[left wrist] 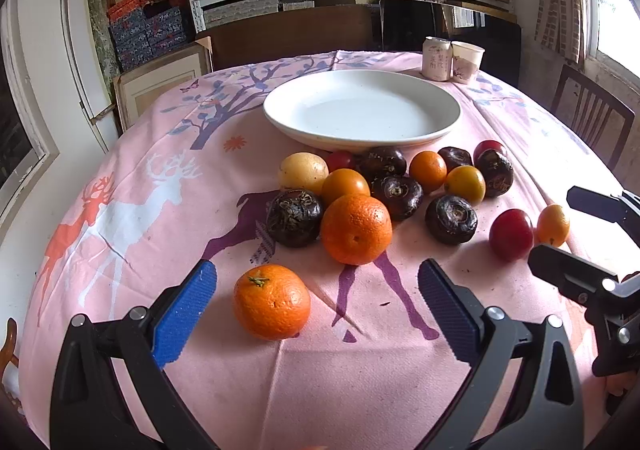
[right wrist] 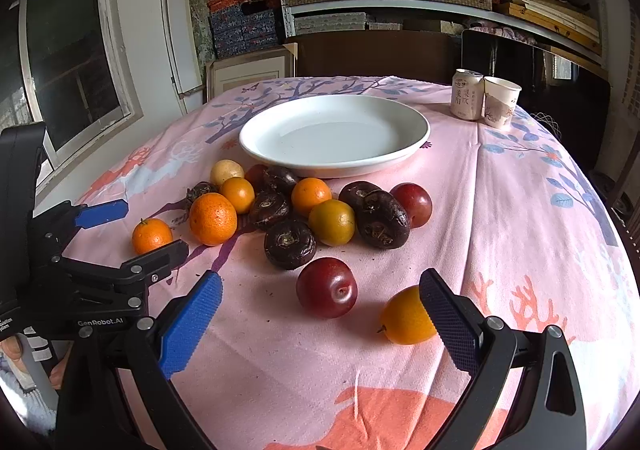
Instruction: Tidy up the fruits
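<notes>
A white plate (left wrist: pixel 362 111) (right wrist: pixel 334 133) sits empty on the pink tablecloth. In front of it lies a heap of oranges, dark water chestnuts (left wrist: pixel 295 217), red plums and small yellow fruits. My left gripper (left wrist: pixel 318 288) is open, with a small orange (left wrist: pixel 272 302) just ahead between its blue pads. A bigger orange (left wrist: pixel 356 229) lies beyond it. My right gripper (right wrist: pixel 320 300) is open. A red plum (right wrist: pixel 327 287) lies between its fingers and a yellow-orange fruit (right wrist: pixel 406 316) touches the right finger. The left gripper also shows in the right wrist view (right wrist: pixel 132 228).
A drink can (left wrist: pixel 437 58) (right wrist: pixel 467 93) and a paper cup (left wrist: pixel 466 61) (right wrist: pixel 500 101) stand at the table's far right. Chairs and shelves full of boxes stand behind the table. The right gripper's black fingers (left wrist: pixel 576 242) show at the right edge of the left wrist view.
</notes>
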Tool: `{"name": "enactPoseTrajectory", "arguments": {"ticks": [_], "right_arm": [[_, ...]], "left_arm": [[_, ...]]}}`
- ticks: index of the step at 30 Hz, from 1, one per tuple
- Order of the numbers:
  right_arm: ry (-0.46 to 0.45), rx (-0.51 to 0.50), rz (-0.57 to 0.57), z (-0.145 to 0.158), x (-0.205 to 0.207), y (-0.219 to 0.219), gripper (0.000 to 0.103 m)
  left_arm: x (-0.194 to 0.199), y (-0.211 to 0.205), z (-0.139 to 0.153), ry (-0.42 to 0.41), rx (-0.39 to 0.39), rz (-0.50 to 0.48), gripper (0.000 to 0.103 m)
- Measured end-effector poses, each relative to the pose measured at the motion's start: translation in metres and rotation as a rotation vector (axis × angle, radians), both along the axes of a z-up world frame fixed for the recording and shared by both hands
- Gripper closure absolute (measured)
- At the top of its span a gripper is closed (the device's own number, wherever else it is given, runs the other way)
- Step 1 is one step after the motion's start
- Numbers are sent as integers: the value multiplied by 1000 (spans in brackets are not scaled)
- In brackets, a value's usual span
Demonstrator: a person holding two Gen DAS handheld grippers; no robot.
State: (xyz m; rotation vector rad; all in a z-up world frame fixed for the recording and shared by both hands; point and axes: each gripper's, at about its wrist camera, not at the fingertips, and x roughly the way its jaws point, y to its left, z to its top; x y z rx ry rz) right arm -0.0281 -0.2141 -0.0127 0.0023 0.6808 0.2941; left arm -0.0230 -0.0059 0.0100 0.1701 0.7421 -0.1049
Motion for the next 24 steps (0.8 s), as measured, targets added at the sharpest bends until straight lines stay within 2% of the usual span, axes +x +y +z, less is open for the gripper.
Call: {"name": "enactPoseTrajectory", "arguments": {"ticks": [24], "right_arm": [[-8,10,14,2,-1,1,4]], "left_arm": [[2,-1,-3,2,0,-9,4]]}}
